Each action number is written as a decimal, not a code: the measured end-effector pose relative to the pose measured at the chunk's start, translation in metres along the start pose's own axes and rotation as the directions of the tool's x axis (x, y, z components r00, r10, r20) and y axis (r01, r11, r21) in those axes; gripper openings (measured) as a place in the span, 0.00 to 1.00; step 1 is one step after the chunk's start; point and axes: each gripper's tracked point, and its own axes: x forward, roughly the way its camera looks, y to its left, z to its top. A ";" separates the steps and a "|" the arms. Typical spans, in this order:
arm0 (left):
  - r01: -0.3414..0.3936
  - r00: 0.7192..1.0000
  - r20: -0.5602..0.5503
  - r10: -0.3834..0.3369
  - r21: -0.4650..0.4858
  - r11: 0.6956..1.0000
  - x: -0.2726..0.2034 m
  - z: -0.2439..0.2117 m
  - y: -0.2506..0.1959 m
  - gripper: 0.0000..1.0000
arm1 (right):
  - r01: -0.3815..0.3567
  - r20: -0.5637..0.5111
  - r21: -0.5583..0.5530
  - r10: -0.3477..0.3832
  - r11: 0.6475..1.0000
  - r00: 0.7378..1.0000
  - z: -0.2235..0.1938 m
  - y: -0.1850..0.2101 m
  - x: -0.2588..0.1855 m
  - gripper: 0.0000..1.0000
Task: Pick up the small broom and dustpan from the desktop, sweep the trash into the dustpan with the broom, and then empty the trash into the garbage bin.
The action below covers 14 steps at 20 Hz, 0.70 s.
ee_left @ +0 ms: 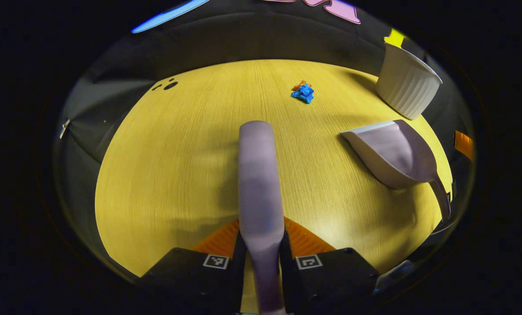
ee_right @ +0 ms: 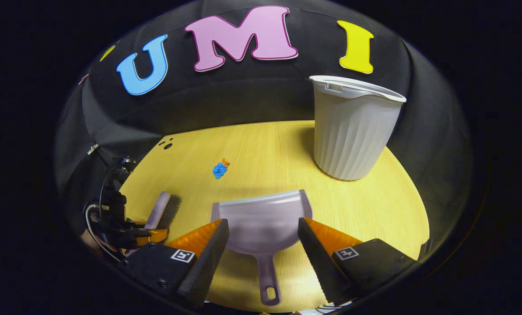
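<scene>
Our left gripper [ee_left: 261, 253] is clamped on the lilac broom [ee_left: 257, 175], while our right gripper [ee_right: 263, 245] hangs spread wide above the dustpan [ee_right: 263, 223], its handle lying between the fingers but untouched, so we judge the pickup half done. Next, we think, the right gripper must drop and close on that handle; beyond the dustpan's lip lies the blue-and-orange trash [ee_right: 220, 169] on the tabletop [ee_right: 278, 148], and farther right of the dustpan stands the ribbed white garbage bin [ee_right: 350, 131]. We read no brand or label on any tool.
</scene>
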 end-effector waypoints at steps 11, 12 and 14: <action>0.051 0.989 0.147 -0.035 -0.103 0.993 -0.044 0.005 0.005 0.25 | -0.017 -0.128 0.024 0.020 1.000 0.992 -0.041 -0.002 -0.012 0.99; 0.056 0.986 0.162 -0.038 -0.109 0.992 -0.052 0.007 0.005 0.25 | -0.007 -0.144 0.037 0.012 0.999 0.990 -0.046 -0.004 -0.012 0.99; 0.059 0.980 0.197 -0.036 -0.115 0.992 -0.072 0.011 0.006 0.25 | 0.005 -0.174 0.057 0.005 0.998 0.985 -0.057 -0.007 -0.011 0.99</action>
